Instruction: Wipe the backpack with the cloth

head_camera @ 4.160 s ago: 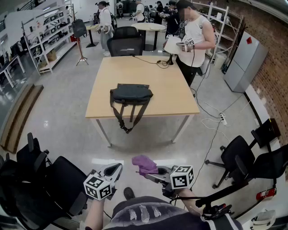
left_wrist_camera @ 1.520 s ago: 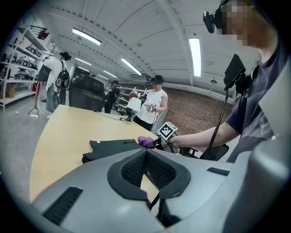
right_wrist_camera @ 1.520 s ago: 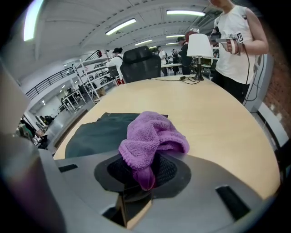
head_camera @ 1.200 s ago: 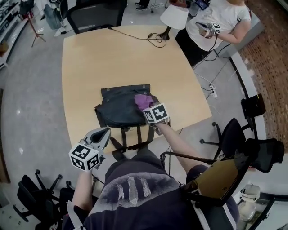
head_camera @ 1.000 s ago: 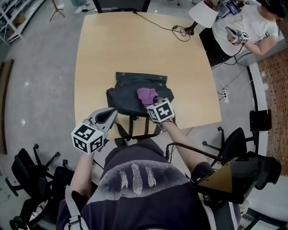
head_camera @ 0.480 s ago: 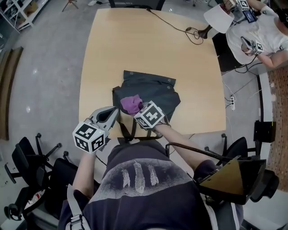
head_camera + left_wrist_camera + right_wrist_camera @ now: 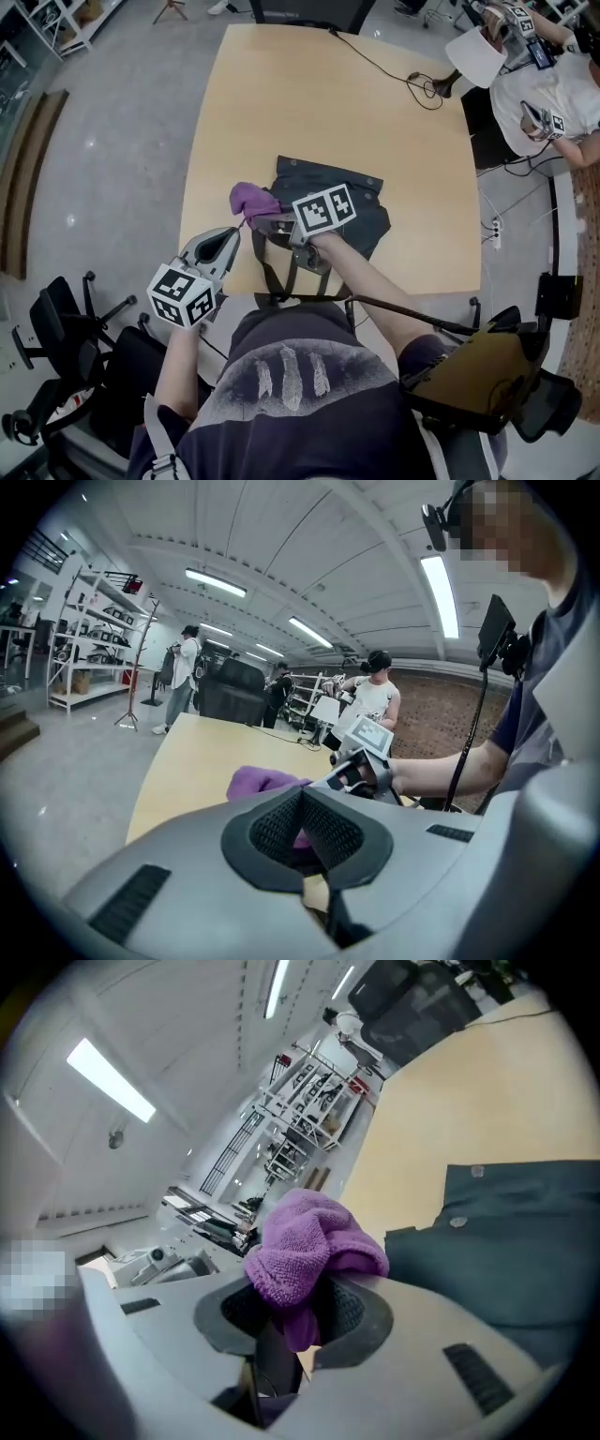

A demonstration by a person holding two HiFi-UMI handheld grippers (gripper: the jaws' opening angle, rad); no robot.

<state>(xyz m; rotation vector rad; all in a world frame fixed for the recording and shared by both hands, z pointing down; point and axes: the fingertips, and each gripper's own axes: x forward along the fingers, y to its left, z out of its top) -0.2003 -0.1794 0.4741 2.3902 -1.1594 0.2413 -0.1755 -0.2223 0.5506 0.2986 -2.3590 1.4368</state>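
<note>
Nearest us, our left gripper [image 7: 223, 246] hovers at the table's near edge, its jaws together on nothing. Just ahead, our right gripper [image 7: 269, 222] pinches the purple cloth [image 7: 250, 198], bunched just beside the left edge of the dark backpack [image 7: 361, 217], which lies on the table. Each cube bears black-and-white square markers, no words. The pale wooden table [image 7: 281, 103] stands on glossy grey floor [image 7: 94, 141], with black office chairs [image 7: 61, 323] to our left.

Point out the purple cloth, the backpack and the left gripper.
purple cloth [image 7: 249, 199], head view, bunched top.
backpack [image 7: 325, 174], head view, top flap.
left gripper [image 7: 228, 240], head view, midway between its jaws' tips.
</note>
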